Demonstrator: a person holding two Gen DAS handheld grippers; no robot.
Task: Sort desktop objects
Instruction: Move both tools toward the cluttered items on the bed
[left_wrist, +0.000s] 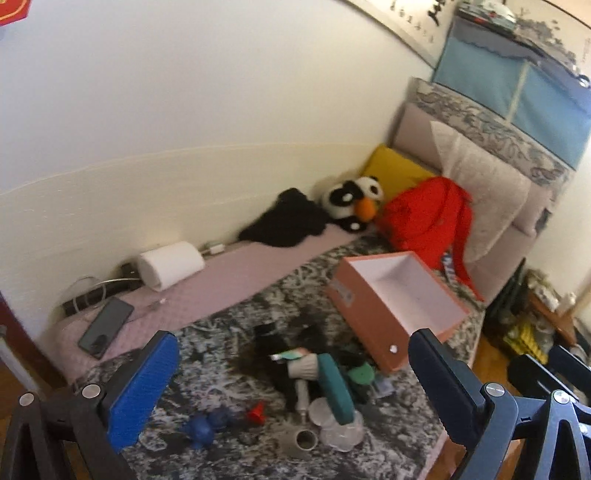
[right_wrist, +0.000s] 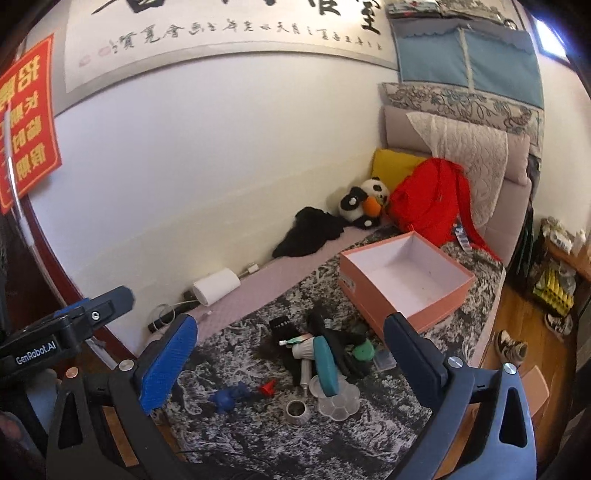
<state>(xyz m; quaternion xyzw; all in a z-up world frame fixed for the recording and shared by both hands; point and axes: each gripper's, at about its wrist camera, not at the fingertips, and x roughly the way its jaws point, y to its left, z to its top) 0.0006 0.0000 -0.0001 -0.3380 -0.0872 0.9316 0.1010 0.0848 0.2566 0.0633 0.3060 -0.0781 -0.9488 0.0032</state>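
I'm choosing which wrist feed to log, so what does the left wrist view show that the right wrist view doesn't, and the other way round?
Only the left wrist view: a dark phone lying on the pink mat beside the paper roll.

Only the right wrist view: the red poster, the calligraphy scroll and a sneaker on the floor.

Both: the empty pink box, the clutter pile with the teal case, the blue toy, the panda, the red backpack, and open jaws.

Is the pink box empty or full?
Empty: the pink box has no lid on, and its white inside shows bare in both views.
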